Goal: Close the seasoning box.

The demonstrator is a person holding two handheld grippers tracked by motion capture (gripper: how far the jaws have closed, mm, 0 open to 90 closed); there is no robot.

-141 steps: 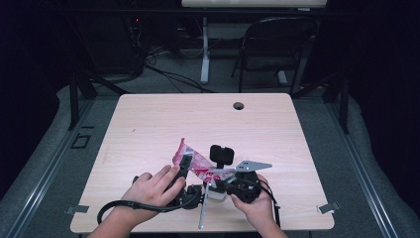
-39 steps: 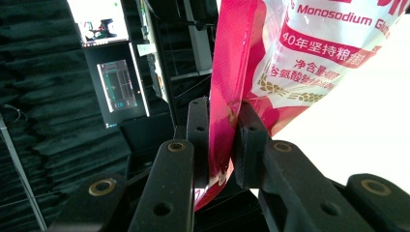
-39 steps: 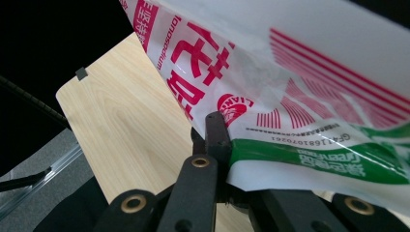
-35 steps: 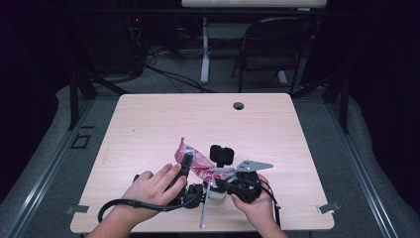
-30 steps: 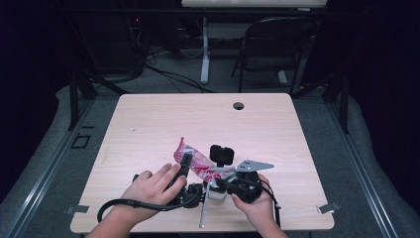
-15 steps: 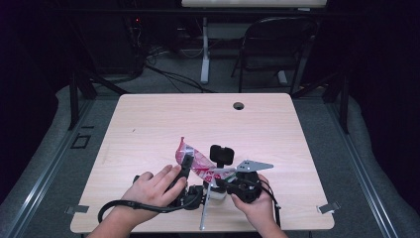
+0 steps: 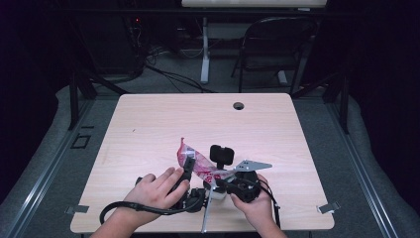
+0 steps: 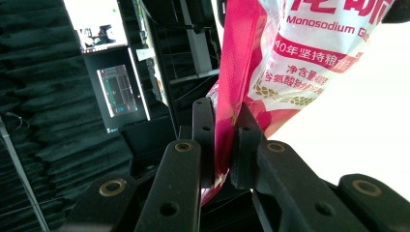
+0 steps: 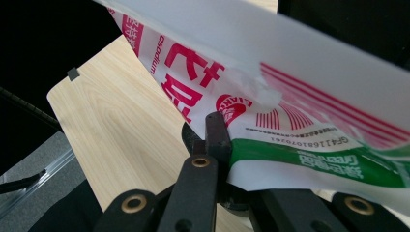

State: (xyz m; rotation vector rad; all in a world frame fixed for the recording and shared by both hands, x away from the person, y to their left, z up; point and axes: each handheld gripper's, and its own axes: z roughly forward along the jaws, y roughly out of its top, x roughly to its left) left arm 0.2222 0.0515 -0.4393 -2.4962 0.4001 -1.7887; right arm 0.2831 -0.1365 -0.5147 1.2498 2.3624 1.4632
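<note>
A red and white plastic seasoning packet (image 7: pixel 199 166) with red print is held just above the front of the wooden table (image 7: pixel 148 129), between my two grippers. My left gripper (image 7: pixel 188 164) pinches the packet's red side edge (image 8: pixel 227 96); in the left gripper view its jaws (image 8: pixel 225 145) have just been closing, with the film pressed between the pads. My right gripper (image 7: pixel 219 179) is shut on the other end, where a green band (image 9: pixel 309 159) runs across the packet (image 9: pixel 290 96). In the right gripper view one jaw lies on top of the film at my right gripper (image 9: pixel 225 154) and the other is hidden beneath it.
A round cable hole (image 7: pixel 238 105) sits near the table's far edge. A folding chair (image 7: pixel 277 44) and a desk leg (image 7: pixel 204 49) stand beyond the table. My left gripper's black cable (image 7: pixel 119 210) loops near the front edge. Dark floor surrounds the table.
</note>
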